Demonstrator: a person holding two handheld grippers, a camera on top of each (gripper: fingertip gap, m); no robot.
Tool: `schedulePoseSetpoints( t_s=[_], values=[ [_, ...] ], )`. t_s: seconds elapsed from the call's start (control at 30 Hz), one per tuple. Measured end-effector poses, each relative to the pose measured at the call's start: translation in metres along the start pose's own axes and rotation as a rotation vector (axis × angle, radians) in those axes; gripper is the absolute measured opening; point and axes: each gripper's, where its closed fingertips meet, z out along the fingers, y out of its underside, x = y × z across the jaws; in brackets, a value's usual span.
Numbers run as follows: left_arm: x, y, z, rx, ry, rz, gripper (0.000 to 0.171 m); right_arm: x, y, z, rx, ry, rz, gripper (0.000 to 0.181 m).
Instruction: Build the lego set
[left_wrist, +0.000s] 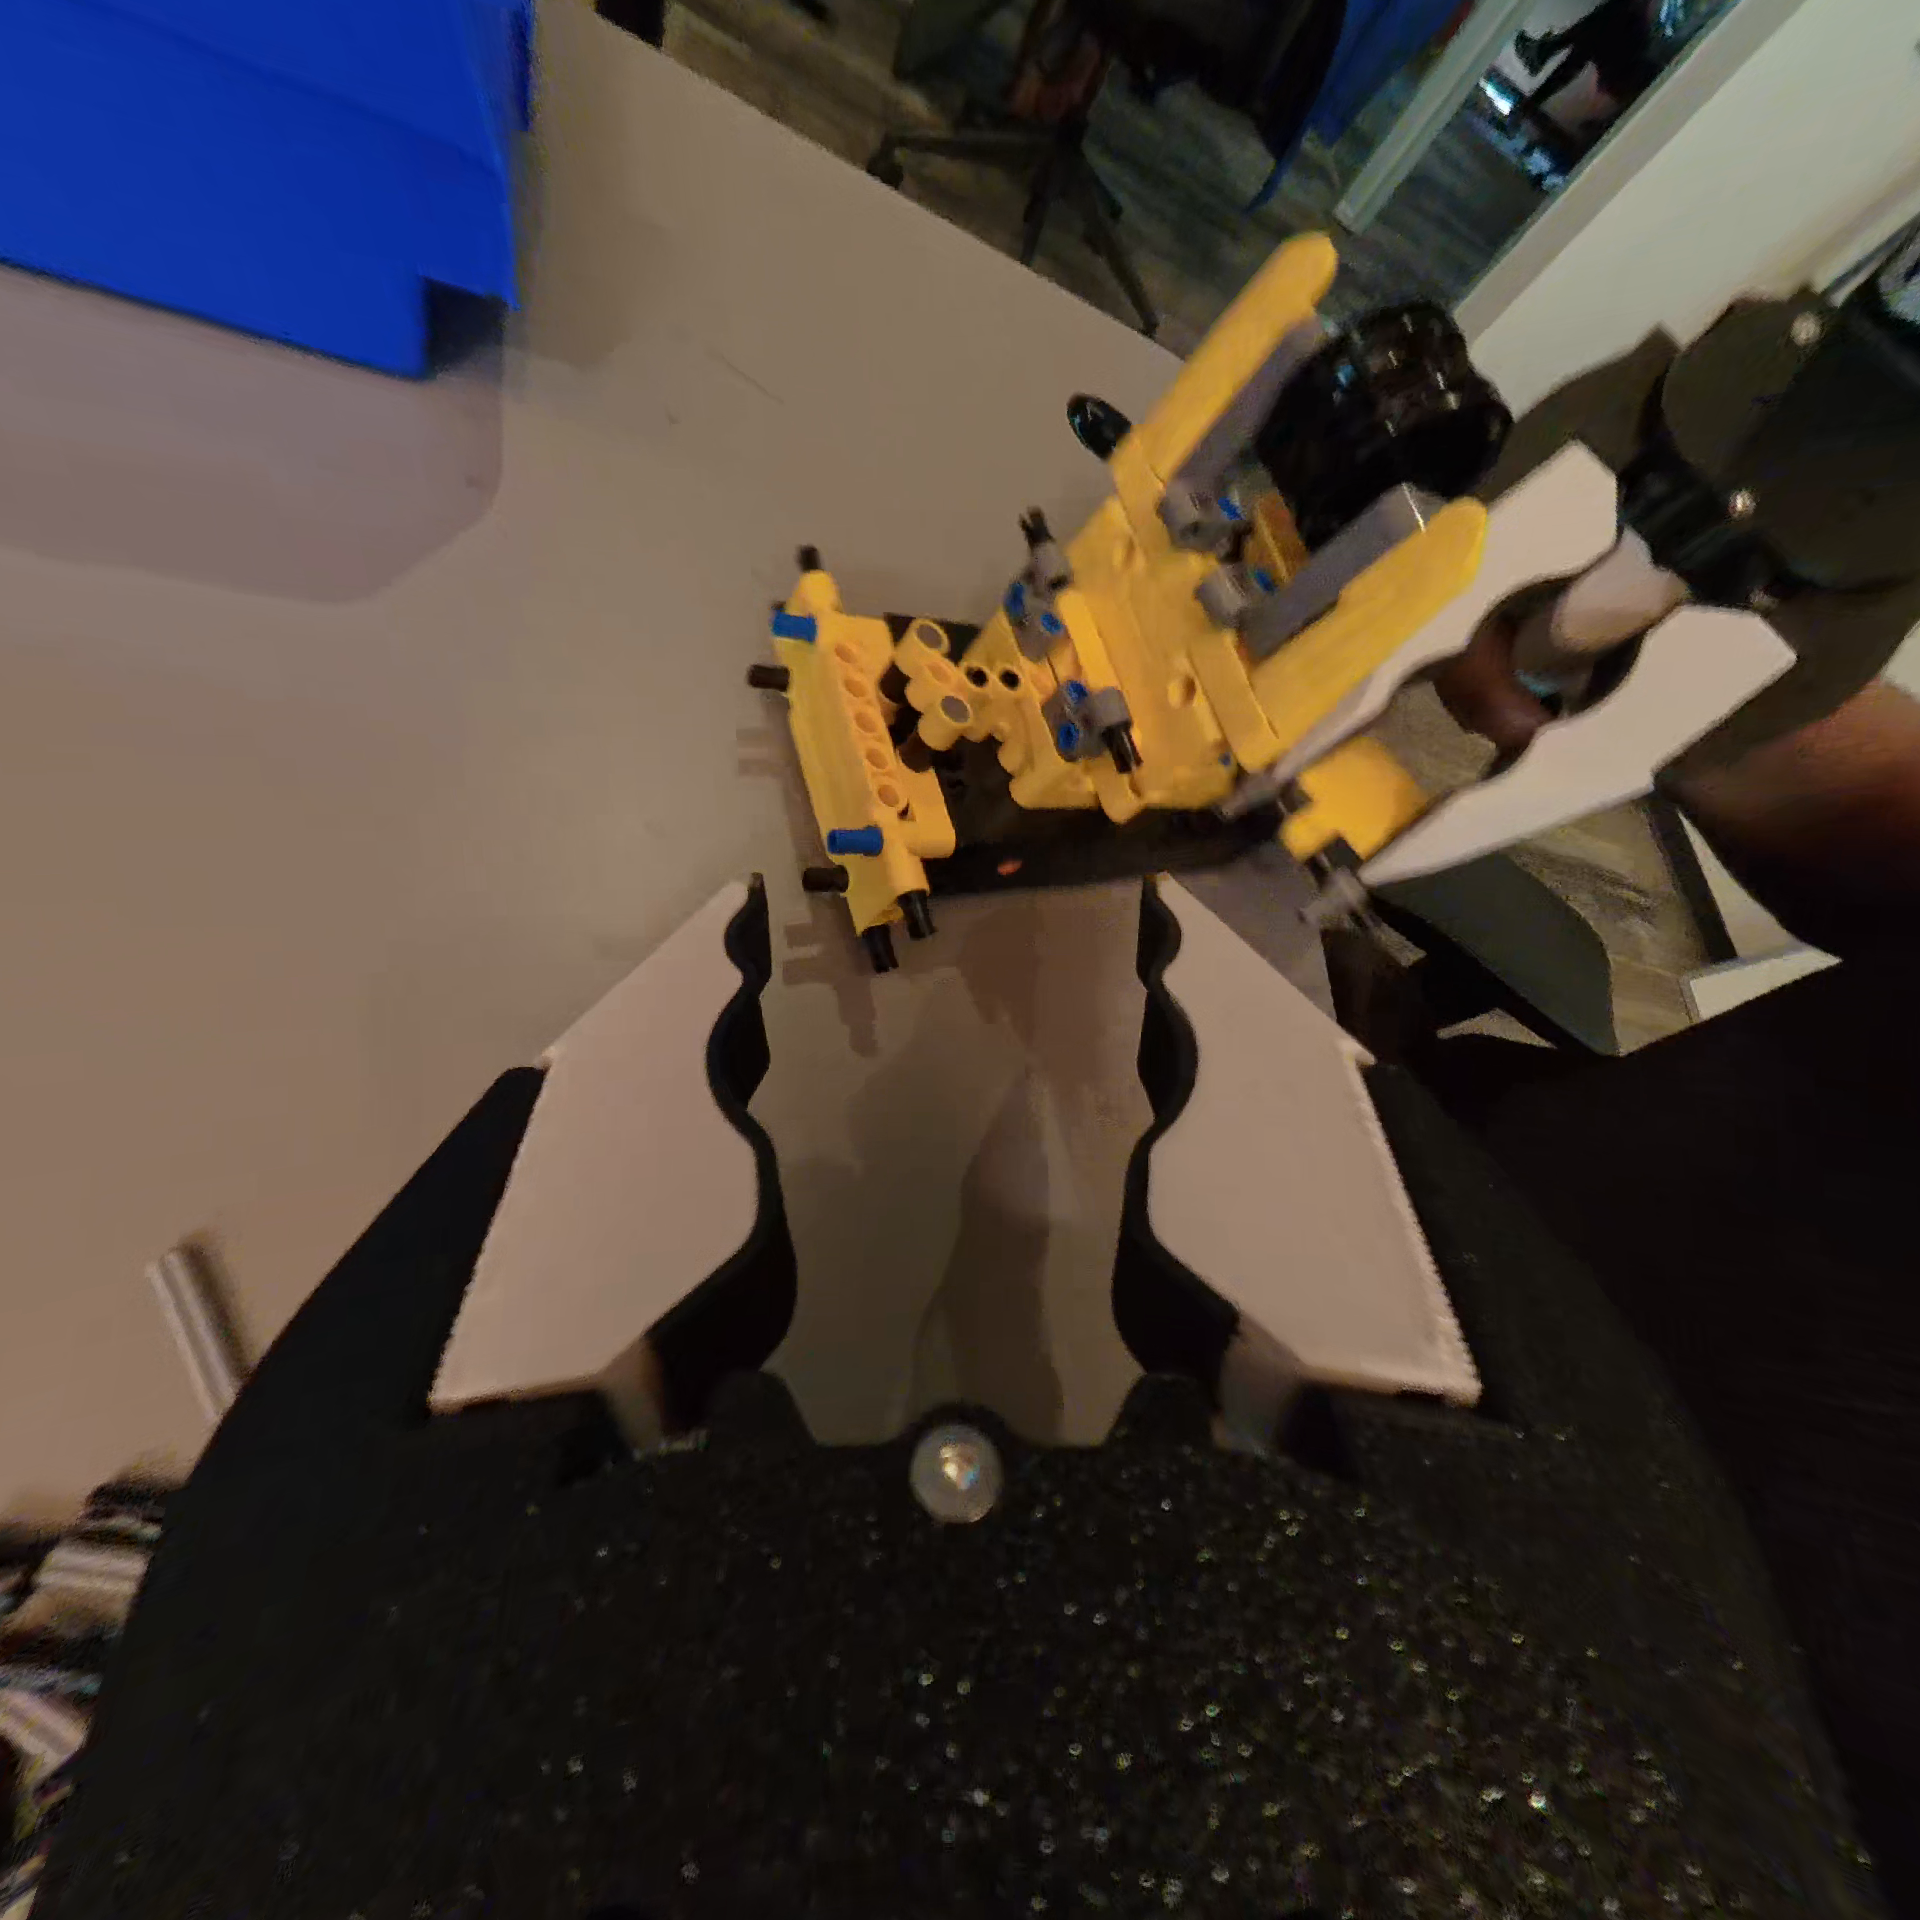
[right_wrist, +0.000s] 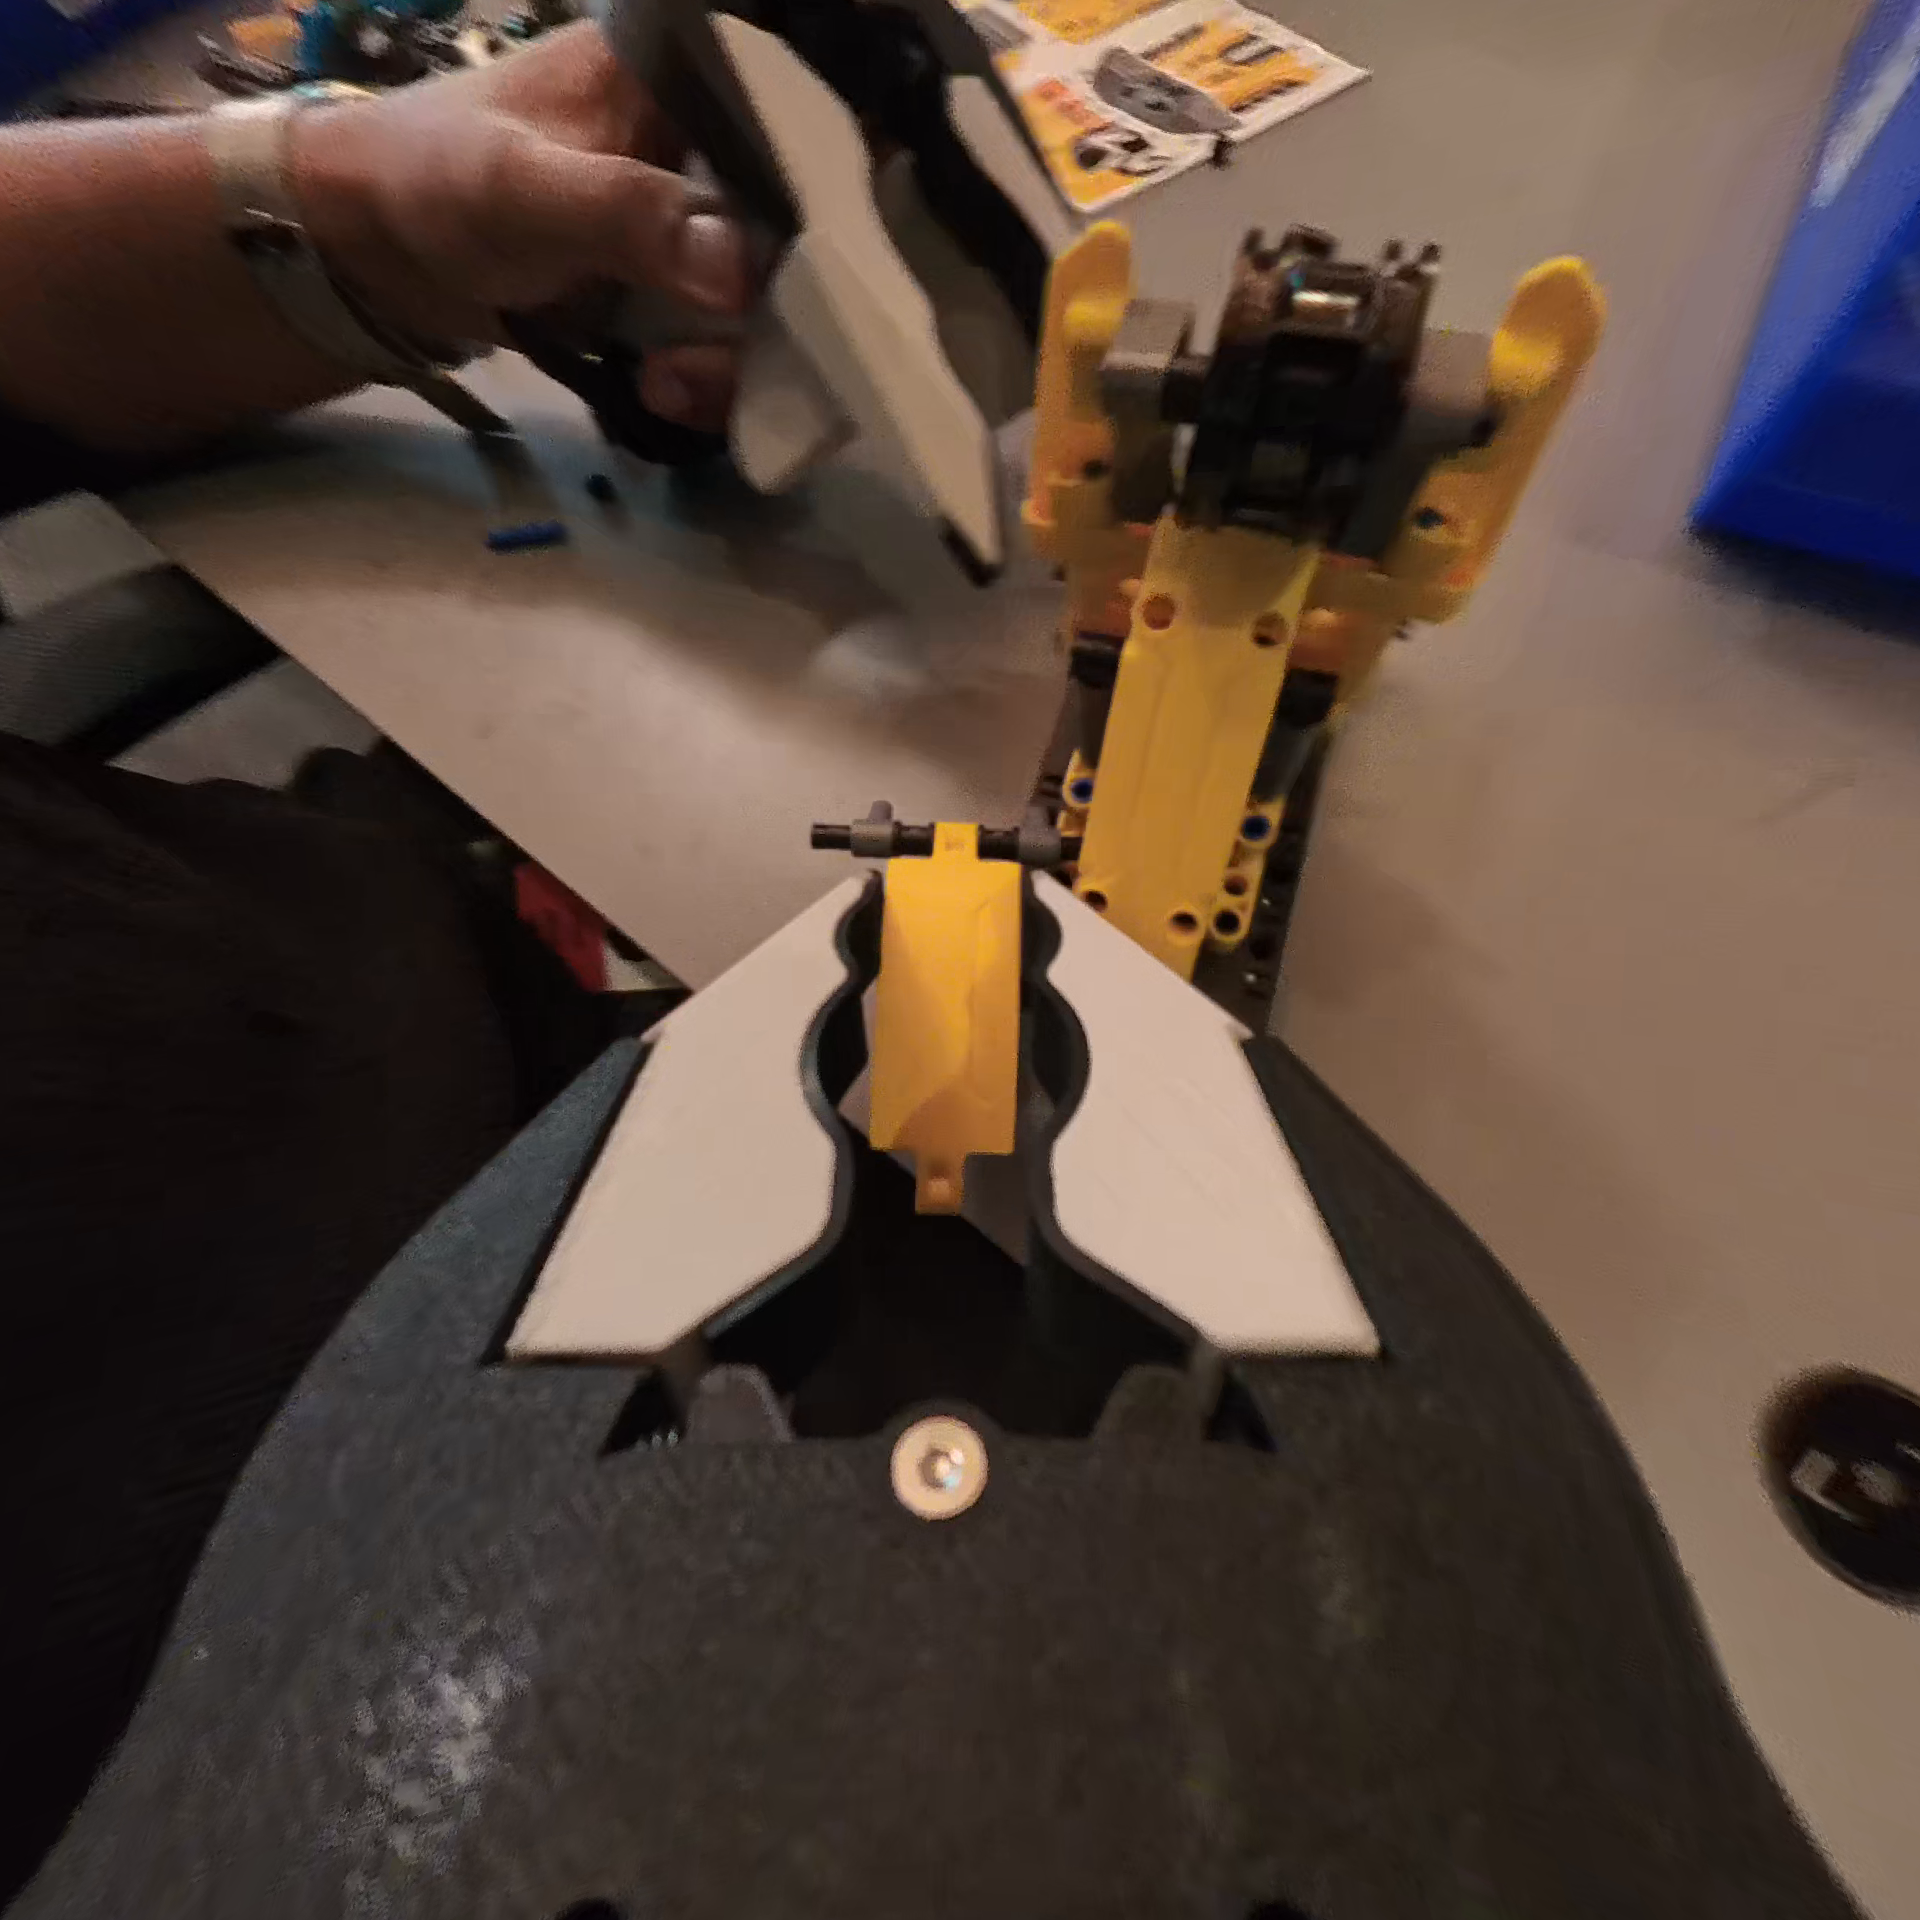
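On the grey table (right_wrist: 540, 665), the right gripper (right_wrist: 948, 883) clamped a yellow plastic panel (right_wrist: 943, 1029) beside the yellow brick-built model (right_wrist: 1195, 727), while the left gripper (left_wrist: 951, 894) hovered empty, jaws apart.

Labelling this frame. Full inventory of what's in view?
brick model: 1, yellow, grey and black, on table
yellow panel piece: 1, in right gripper
leaflet: 1, printed, far table
blue bin: 1, on table
loose blue pin: 1, near table edge
table: 1, grey
hand: 1, holding left gripper
left gripper: open, short of model
right gripper: shut on panel
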Motion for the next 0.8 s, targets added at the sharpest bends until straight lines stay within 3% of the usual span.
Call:
schedulePoseSetpoints(
  t_s=[0.23,0.4,0.53,0.73,0.8],
  values=[
    [0.042,0.017,0.017,-0.073,0.118,0.005,0.071,0.066,0.001,-0.018,-0.03,0.187,-0.004,0.024],
    [0.043,0.023,0.012,-0.085,0.075,0.058,0.071,0.042,-0.013,-0.042,-0.054,-0.004,-0.053,0.024],
    [0.031,0.009,0.001,-0.006,0.05,0.036,0.071,0.034,-0.047,-0.053,-0.092,-0.01,-0.198,0.024],
    [0.024,-0.02,-0.022,0.158,0.03,0.068,0.07,0.028,-0.097,-0.025,-0.344,-0.019,-0.535,0.025],
    [0.037,-0.027,-0.031,0.222,0.114,0.06,0.055,0.026,-0.1,-0.009,-0.417,-0.039,-0.644,0.025]
  ],
)
